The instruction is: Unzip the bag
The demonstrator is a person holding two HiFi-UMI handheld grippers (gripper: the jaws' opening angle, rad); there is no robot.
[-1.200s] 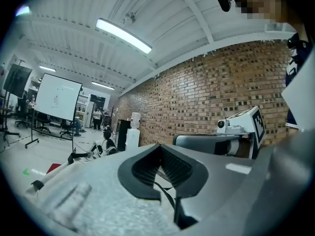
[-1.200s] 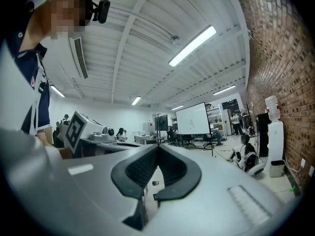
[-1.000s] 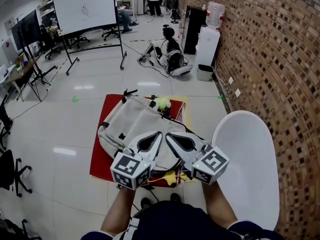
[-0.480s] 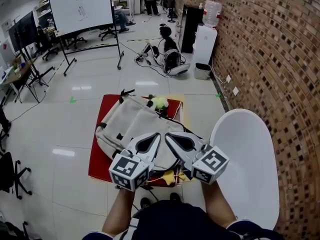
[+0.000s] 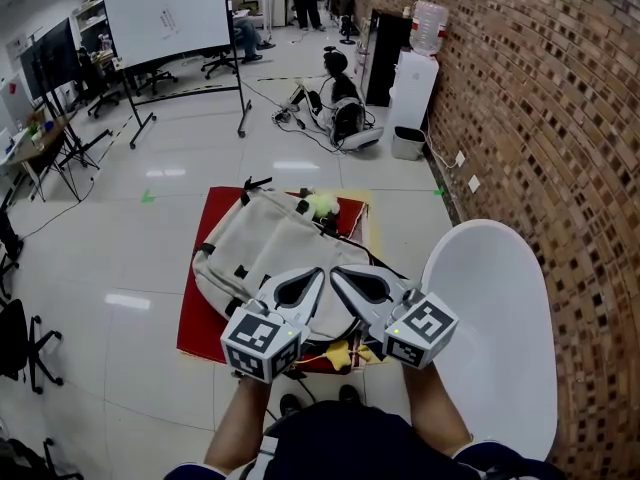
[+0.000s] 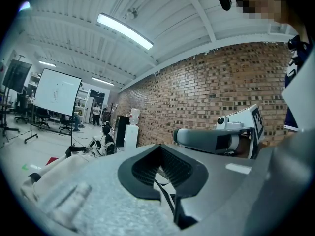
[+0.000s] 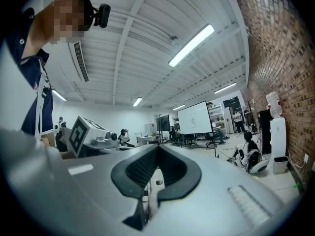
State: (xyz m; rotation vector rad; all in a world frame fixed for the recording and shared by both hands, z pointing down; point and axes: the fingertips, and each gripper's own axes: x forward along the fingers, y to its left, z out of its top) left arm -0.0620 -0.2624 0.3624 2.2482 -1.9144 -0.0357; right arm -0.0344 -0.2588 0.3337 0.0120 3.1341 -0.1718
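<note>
The cream backpack (image 5: pixel 270 243) lies flat on a low red table (image 5: pixel 198 320) in the middle of the tiled floor, its long axis running from near-right to far-left. A fuzzy yellow-green ball (image 5: pixel 322 205) sits at its far end, and black straps trail off its right side. Something yellow (image 5: pixel 346 353) pokes out at the near edge of the table, under the grippers.

Both grippers are held close together over the near end of the backpack, tips pointing away from the person. The left gripper (image 5: pixel 320 270) has its jaws brought together at the tips, leaving only the curved gap between the black pads; a thin black strap shows through that gap, but nothing is clamped at the tips (the left gripper view shows this plainly). The right gripper (image 5: pixel 336 270) is just beside it on the right, its jaws likewise meeting at the tips, with pale fabric showing through the gap between the pads. Whether either tip touches the backpack I cannot tell. Their marker cubes, left (image 5: pixel 262 344) and right (image 5: pixel 420 330), sit nearest the person's forearms.

To the right stands a white oval tabletop (image 5: pixel 495 338) against the brick wall (image 5: pixel 545 118). Farther off are a water dispenser (image 5: pixel 414 83) and a rolling whiteboard (image 5: pixel 168 13).
</note>
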